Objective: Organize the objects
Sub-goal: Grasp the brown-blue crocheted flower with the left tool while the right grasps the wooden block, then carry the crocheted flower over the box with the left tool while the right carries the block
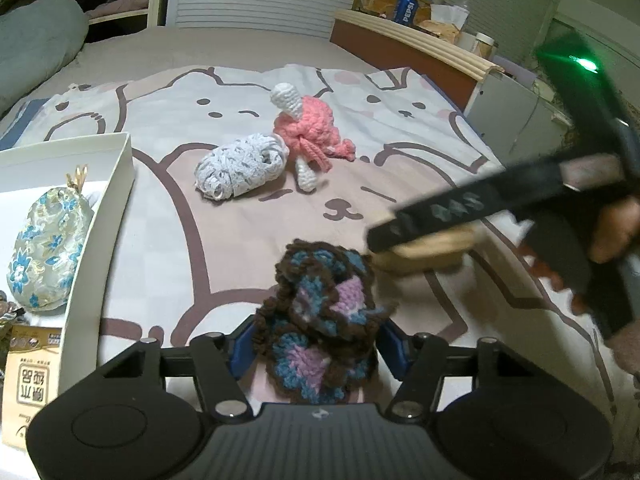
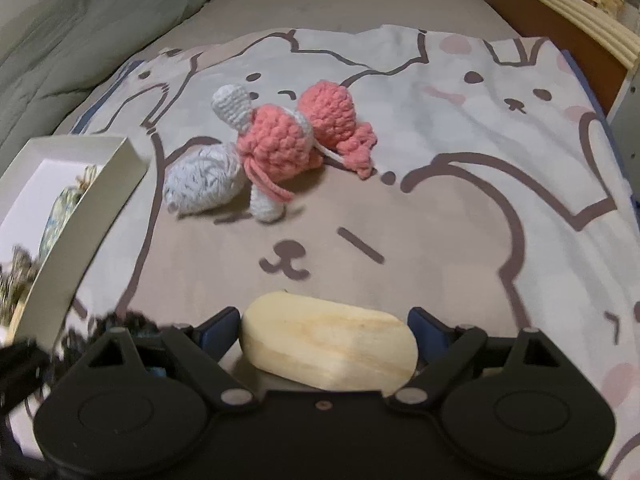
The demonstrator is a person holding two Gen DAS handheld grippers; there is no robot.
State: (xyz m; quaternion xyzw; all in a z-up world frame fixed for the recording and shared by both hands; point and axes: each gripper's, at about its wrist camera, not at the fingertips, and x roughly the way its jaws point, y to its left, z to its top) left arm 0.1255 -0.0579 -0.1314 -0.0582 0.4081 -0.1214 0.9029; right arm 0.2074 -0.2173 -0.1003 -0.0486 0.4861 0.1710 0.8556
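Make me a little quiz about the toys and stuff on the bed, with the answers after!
1. True or false: the right gripper holds a wooden oval piece.
2. What does the left gripper hold? A) crochet flower B) pepsi can C) floral pouch
3. Fill in: the floral pouch lies inside the white ____.

Key: 1 true; 2 A, the brown, blue and purple crochet flower; 3 box.

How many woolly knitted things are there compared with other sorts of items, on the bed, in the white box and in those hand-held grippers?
Crochet or yarn pieces: 3 (brown-blue crochet piece, pink-and-white crochet toy, pale yarn bundle)
Wooden pieces: 1 (wooden block)
Fabric pouches: 1 (floral pouch, in the white box)
Printed packets: 1 (packet)
Total: 6
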